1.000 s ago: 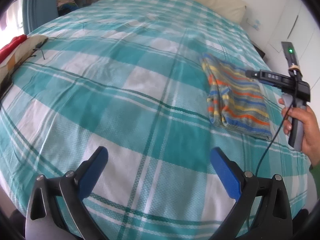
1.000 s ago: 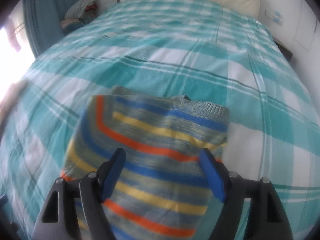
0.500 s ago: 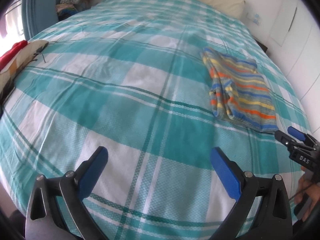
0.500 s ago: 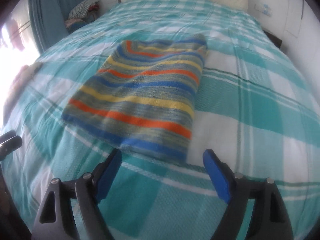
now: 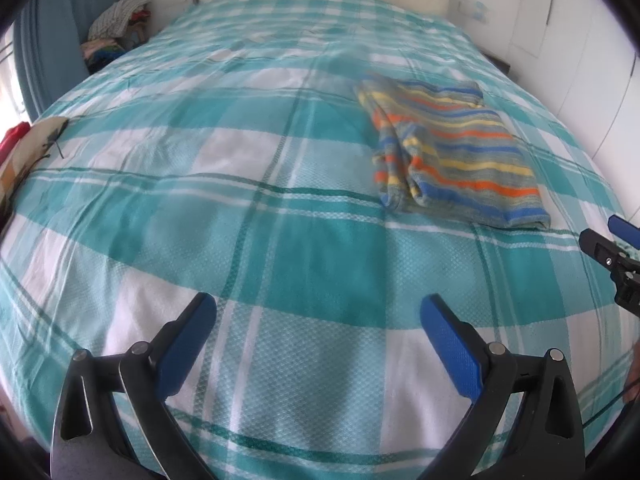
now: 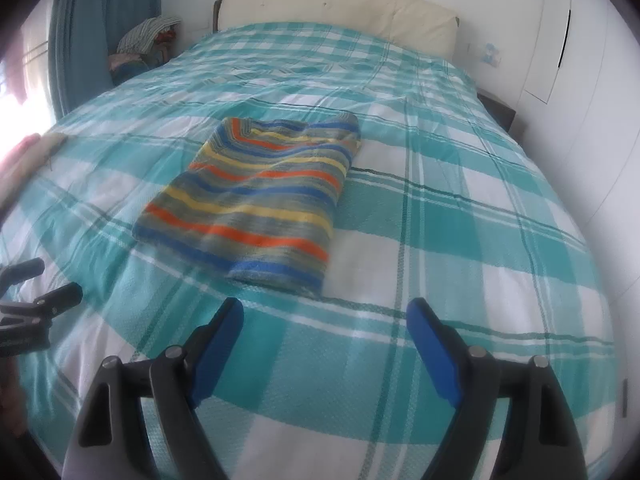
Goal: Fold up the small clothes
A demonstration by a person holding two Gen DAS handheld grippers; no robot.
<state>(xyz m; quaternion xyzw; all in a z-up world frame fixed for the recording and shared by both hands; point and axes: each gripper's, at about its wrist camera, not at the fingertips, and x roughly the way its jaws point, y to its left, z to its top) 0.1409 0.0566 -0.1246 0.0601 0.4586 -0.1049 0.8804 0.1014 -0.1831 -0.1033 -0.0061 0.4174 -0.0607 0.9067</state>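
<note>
Stripes of blue, orange, yellow and grey-green run across the folded garment (image 6: 256,200), which lies flat on the checked bedspread (image 6: 460,240) as a compact rectangle. Seen from the right wrist, it sits just ahead of the right gripper (image 6: 324,344) and a little to its left, its nearest blue-edged hem close to the fingertips but apart from them. Seen from the left wrist, the same garment (image 5: 452,148) lies well ahead and to the right, with a doubled fold bunched along its left edge.

Both tools are spread wide and hold nothing. The right gripper's 2 blue pads (image 6: 432,344) stand well apart over the teal and white cloth, as do those of the left gripper (image 5: 316,336), which hangs above a bare stretch of bedspread (image 5: 200,160) near the foot of the bed. Each tool shows at the edge of the other's view: the right one at the far right of the left wrist picture, the left one at the far left of the right wrist picture.

A cream headboard (image 6: 340,12) closes the far end of the bed. A heap of clothes (image 6: 148,36) sits by the teal curtain (image 6: 92,20) at the far left corner, and white cupboard doors (image 6: 576,60) line the right wall.
</note>
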